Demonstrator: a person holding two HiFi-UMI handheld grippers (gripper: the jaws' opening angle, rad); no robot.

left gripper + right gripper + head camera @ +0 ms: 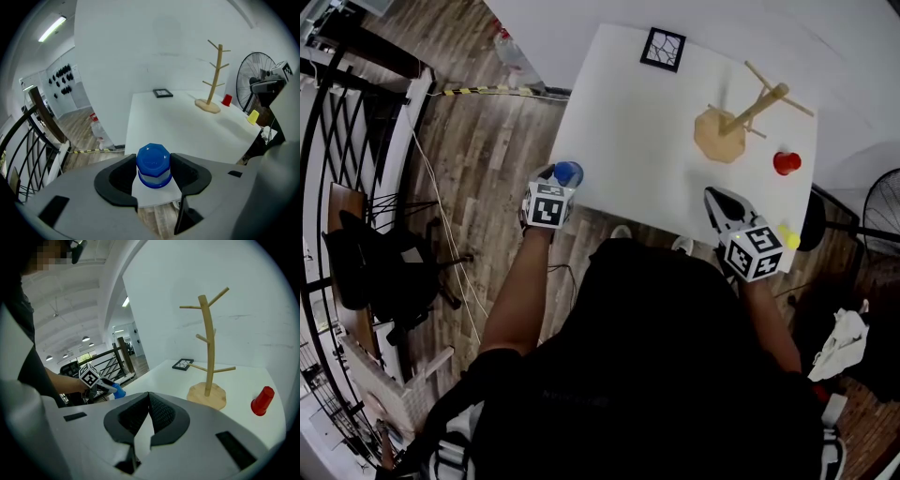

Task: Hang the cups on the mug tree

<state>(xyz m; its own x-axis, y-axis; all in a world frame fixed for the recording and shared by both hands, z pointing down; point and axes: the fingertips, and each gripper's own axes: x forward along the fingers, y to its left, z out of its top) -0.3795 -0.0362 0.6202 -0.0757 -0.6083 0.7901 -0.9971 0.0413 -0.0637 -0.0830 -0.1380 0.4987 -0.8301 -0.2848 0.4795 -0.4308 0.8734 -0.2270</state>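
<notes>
At the near left corner of the white bench (pixel 628 141) the blue cup (pixel 153 164) stands mouth down, its eight-sided base facing up and its long axis upright; no handle shows on it. The left hand-held gripper (pixel 563 184) tilts down over it with its jaws wide, the cup between them and a pad against each side. The right hand-held gripper (pixel 149 401) hangs over the near right edge of the bench, its jaws closed together with nothing between them, pointing toward the mug tree (pixel 741 117). The tree stands upright on its flat wooden base at the far right of the bench, trunk vertical, bare pegs slanting upward on different sides. A red cup (pixel 787 162) stands on end just right of that base, apart from it. A yellow cup (pixel 788 236) sits at the near right edge, close beside the right hand-held gripper. A black-framed square (pixel 663 49) lies flat near the far edge
</notes>
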